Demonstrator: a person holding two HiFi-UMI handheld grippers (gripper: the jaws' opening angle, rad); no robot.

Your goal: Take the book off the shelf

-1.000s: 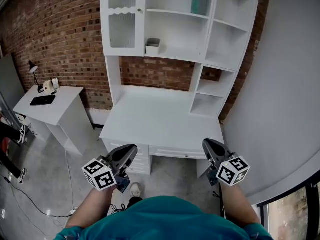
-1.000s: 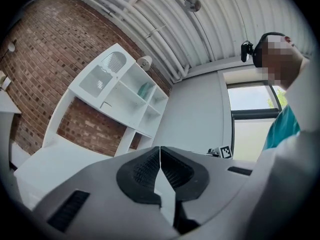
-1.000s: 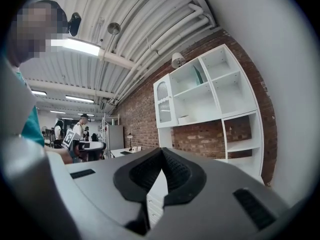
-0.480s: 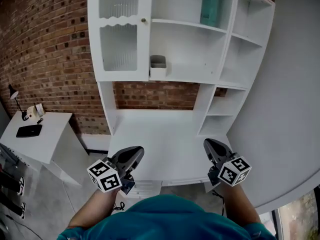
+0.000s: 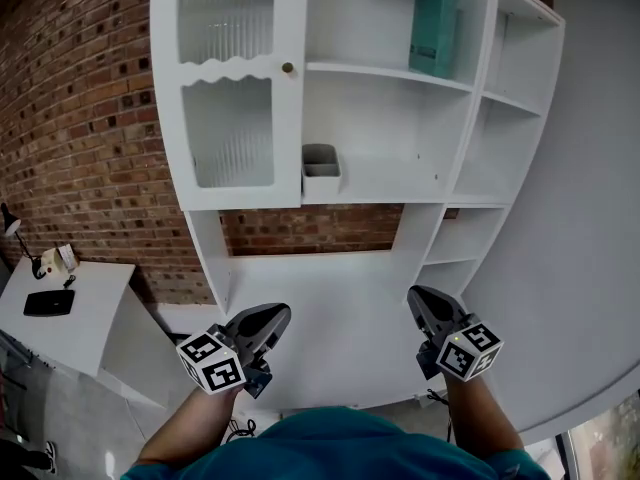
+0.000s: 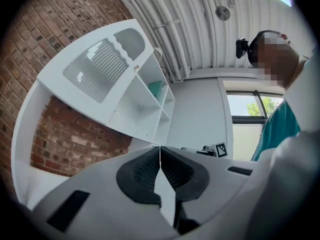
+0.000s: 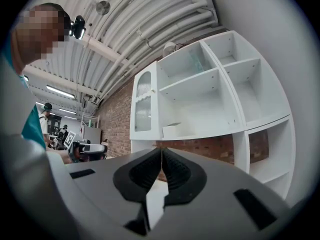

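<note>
Book, teal slab seemingly upright; left gripper, right gripper: ribbed pads pressed together.

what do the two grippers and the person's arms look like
The left gripper and right gripper each have a grey tapered claw with black ribbed pads and carry a white cube printed with black square markers. The person wears a teal top; the forearms are uncovered.

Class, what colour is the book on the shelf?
The book is teal, clearest in the head view.
</note>
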